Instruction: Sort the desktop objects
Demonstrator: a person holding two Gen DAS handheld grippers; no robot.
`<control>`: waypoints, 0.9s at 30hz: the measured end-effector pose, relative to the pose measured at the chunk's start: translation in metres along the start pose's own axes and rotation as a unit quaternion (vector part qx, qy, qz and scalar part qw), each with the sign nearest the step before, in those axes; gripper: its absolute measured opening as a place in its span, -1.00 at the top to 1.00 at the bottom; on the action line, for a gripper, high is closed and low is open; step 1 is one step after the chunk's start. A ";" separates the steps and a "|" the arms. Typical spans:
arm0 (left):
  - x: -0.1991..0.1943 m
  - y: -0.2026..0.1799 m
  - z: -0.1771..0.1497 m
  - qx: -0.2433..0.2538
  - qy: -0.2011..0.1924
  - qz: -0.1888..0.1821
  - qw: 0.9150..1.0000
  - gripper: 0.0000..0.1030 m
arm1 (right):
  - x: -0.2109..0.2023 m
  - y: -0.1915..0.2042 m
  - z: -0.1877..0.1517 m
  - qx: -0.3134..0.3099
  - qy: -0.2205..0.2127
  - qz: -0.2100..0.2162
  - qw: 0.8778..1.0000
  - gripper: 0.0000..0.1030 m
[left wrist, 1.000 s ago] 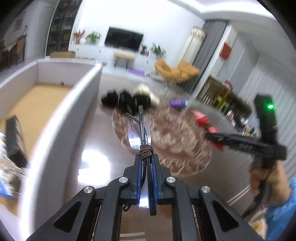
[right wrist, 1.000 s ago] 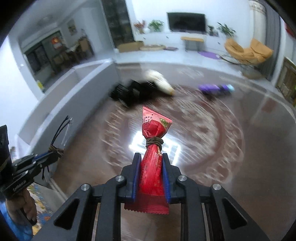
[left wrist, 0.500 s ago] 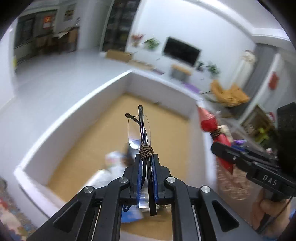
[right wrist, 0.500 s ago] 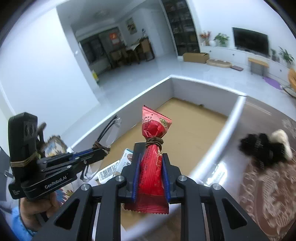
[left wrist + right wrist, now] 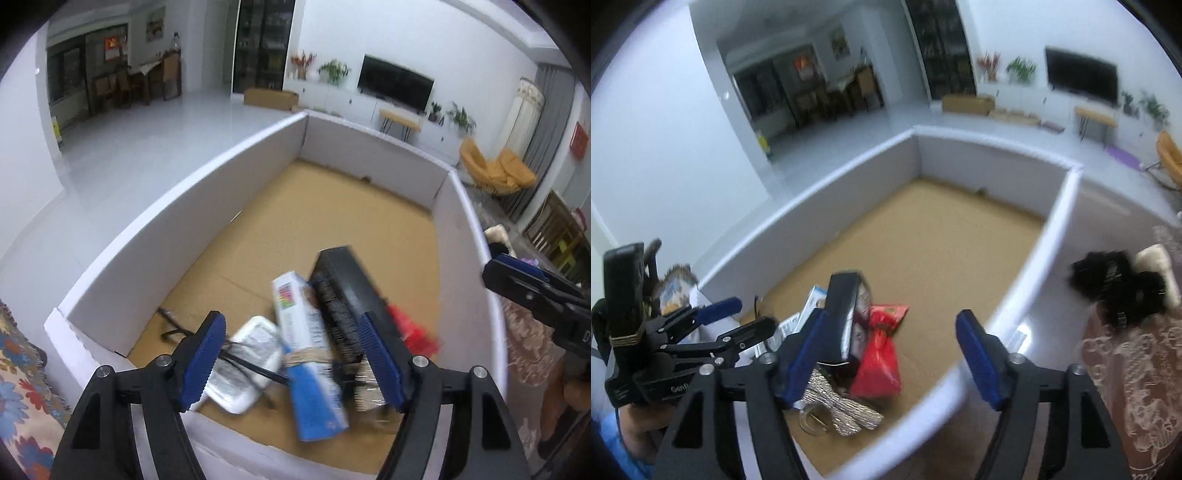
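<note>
While poised over white-walled box (image 5: 192, 206), both grippers just sprung wide, nothing between pads: left gripper (image 5: 291, 354), right gripper (image 5: 892, 354). Red snack packet (image 5: 877, 363) lying on cardboard floor at 6 o'clock w/ black case (image 5: 351, 291), blue-white carton (image 5: 310, 365). Glasses (image 5: 243, 363) blurred at 7 o'clock, atop white pack (image 5: 245, 384). Black furry item (image 5: 1115, 288) outside box, 3 o'clock.

Matt white box walls (image 5: 192, 206), glossy red wrapper (image 5: 877, 354)
</note>
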State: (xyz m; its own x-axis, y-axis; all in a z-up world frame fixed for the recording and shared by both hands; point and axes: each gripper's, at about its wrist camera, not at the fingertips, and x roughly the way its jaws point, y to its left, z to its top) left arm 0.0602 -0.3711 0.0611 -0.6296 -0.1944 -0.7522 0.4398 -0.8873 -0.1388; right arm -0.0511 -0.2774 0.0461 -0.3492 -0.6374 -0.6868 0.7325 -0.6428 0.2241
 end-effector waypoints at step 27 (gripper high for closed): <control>0.054 -0.302 -0.131 0.236 0.033 -0.149 0.960 -0.85 | -0.136 -0.278 -0.213 0.152 0.048 -0.278 0.947 -1.00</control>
State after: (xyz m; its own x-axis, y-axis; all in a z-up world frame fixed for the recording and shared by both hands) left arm -0.0226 -0.0588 -0.0225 -0.6341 0.1109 -0.7653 -0.1026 -0.9930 -0.0590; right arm -0.0822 0.0785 -0.0702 -0.5662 -0.1333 -0.8134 0.2440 -0.9697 -0.0109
